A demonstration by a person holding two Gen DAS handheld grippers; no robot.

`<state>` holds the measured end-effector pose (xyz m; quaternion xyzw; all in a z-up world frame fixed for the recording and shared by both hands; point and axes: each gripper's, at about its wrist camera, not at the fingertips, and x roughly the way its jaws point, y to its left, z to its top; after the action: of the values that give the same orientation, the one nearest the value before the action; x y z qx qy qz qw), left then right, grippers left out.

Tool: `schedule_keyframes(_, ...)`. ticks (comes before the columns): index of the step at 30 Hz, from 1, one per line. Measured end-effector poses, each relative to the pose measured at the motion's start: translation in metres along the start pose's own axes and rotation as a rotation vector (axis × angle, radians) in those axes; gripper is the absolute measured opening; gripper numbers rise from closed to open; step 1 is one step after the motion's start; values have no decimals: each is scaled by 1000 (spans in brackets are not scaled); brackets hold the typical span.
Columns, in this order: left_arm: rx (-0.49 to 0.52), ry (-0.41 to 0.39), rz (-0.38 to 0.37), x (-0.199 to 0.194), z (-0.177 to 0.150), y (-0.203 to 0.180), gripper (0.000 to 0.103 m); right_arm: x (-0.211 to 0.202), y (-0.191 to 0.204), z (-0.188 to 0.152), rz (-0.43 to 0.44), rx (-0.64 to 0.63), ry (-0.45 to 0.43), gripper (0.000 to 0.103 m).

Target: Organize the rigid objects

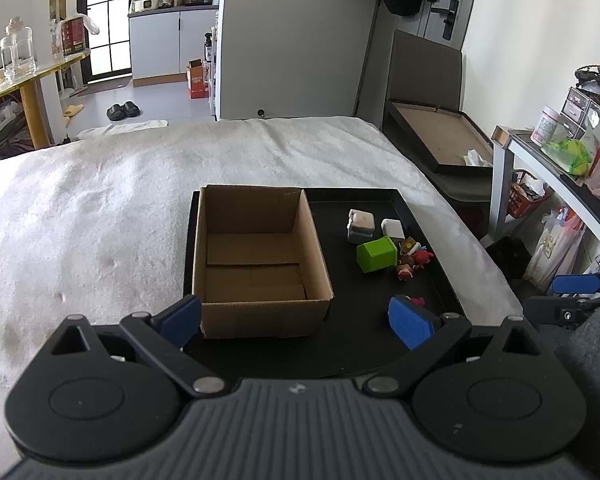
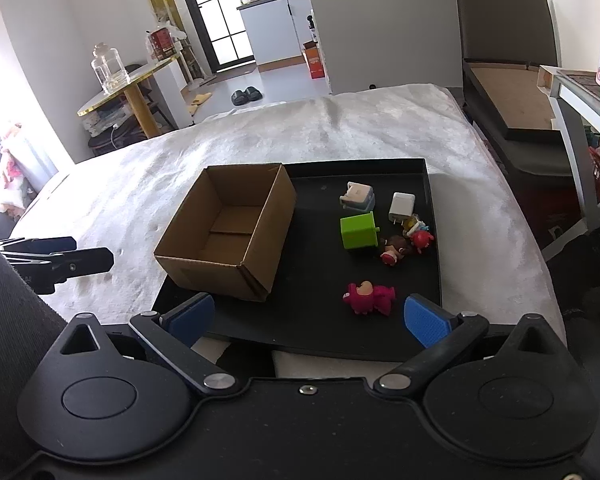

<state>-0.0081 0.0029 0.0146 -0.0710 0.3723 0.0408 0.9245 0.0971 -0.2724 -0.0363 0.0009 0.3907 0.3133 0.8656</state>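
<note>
With the cardboard box (image 2: 224, 232) empty on the tray (image 2: 434, 280), both claws, left gripper (image 1: 296, 320) & right gripper (image 2: 308, 318), hang spread, holding nothing; pink toy (image 2: 368, 298) lies right of box, prob. first pick.

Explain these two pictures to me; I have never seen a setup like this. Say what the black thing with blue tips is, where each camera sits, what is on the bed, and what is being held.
No robot arm here: a person holds a two-finger gripper in each hand, and each gripper carries a wide-angle camera looking forward along its fingers. One picture comes from the left gripper, the other from the right gripper. The blue pads are the fingertips. Both are open and hold nothing.

On the white bedcover lies a black tray. On it stands an empty cardboard box. To its right are small items: a green cube, a white charger, a pale boxy gadget, a few little figurines, and a pink toy nearest the right gripper.
</note>
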Motion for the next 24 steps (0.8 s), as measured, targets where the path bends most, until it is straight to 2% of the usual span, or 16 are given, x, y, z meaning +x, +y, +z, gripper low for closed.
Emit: schedule_keyframes(24, 2, -3, 6, -3, 0, 1, 99, -1, -1, 1, -2, -3, 4, 103)
